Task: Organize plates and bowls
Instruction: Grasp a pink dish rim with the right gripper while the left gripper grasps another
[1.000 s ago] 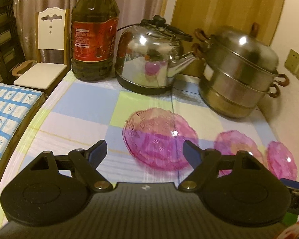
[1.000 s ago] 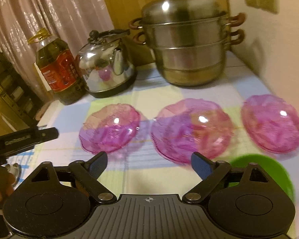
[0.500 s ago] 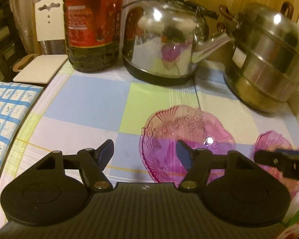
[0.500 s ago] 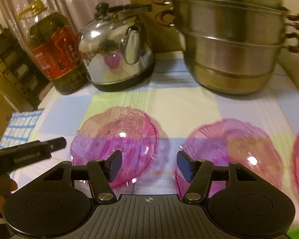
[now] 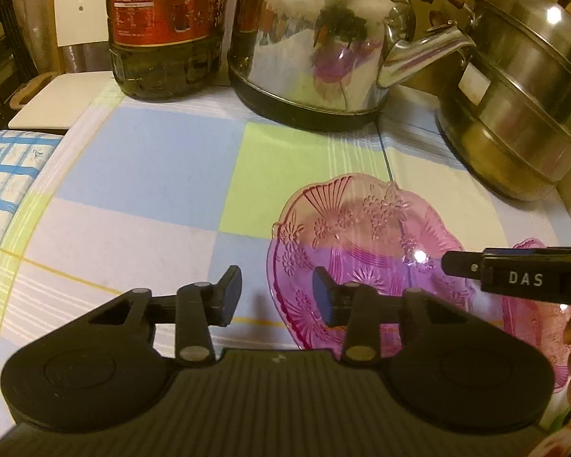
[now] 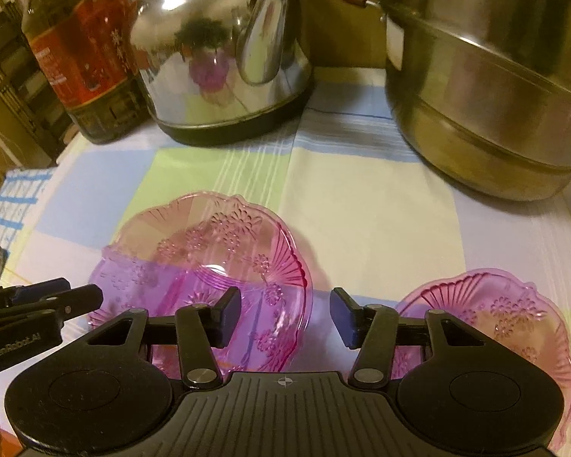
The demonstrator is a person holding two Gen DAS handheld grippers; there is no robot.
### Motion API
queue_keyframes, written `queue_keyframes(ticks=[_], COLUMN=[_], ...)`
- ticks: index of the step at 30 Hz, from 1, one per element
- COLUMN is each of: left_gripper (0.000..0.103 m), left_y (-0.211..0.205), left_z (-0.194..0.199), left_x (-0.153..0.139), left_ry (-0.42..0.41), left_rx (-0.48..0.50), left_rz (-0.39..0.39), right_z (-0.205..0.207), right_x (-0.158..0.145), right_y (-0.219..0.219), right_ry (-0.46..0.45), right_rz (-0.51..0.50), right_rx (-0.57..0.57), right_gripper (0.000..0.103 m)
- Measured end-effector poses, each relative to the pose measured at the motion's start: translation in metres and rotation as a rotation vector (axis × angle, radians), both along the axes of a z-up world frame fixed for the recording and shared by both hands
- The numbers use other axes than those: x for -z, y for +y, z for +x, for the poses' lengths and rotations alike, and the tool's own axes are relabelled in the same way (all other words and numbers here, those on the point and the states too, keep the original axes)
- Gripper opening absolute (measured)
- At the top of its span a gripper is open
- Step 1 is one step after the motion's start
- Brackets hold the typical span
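A pink glass plate (image 5: 365,251) with a flower pattern lies on the checked tablecloth. My left gripper (image 5: 278,299) is open and straddles its left rim, one finger outside, one over the plate. The same plate (image 6: 205,262) shows in the right wrist view, where my right gripper (image 6: 285,314) is open and straddles its right rim. A second pink plate (image 6: 502,316) lies to the right, also partly visible in the left wrist view (image 5: 533,316). The right gripper's finger enters the left wrist view from the right over the plates.
A steel kettle (image 5: 323,45), a large oil bottle (image 5: 163,26) and a stacked steel steamer pot (image 5: 521,87) stand at the back of the table. A blue checked cloth (image 5: 3,182) lies past the table's left edge. A white chair (image 5: 68,87) stands beyond.
Both grippers have moved forward and down toward the left pink plate and narrowed their opening. They now sit at its two opposite rims.
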State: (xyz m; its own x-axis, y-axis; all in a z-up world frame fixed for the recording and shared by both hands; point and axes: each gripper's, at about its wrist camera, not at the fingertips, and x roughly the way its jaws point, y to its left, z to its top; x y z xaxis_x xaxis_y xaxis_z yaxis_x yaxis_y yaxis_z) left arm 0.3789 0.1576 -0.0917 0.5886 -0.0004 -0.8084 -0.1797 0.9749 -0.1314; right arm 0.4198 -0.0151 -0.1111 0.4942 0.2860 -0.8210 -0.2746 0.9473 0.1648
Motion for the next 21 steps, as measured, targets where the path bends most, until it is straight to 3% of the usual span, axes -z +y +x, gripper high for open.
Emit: queue_keyframes(ticks=[7,13,21], left_gripper=[0.025,0.015,0.008], left_y=[0.005,0.012,0.012], left_z=[0.005,0.005,0.005], left_x=[0.007,0.011,0.012], left_ry=[0.026,0.037,0.038], left_rx=[0.002,-0.021,-0.027], left_rz=[-0.044,-0.125,-0.105], right_z=[0.005,0.005,0.005], right_x=[0.012,0.015,0.017], right_y=[0.004,0.004,0.002], right_ry=[0.029,0.040,0.038], right_rz=[-0.025,-0.027,-0.047], right_rx=[-0.022,-0.024,-0.019], right_gripper=[0.042,0.035,0.021])
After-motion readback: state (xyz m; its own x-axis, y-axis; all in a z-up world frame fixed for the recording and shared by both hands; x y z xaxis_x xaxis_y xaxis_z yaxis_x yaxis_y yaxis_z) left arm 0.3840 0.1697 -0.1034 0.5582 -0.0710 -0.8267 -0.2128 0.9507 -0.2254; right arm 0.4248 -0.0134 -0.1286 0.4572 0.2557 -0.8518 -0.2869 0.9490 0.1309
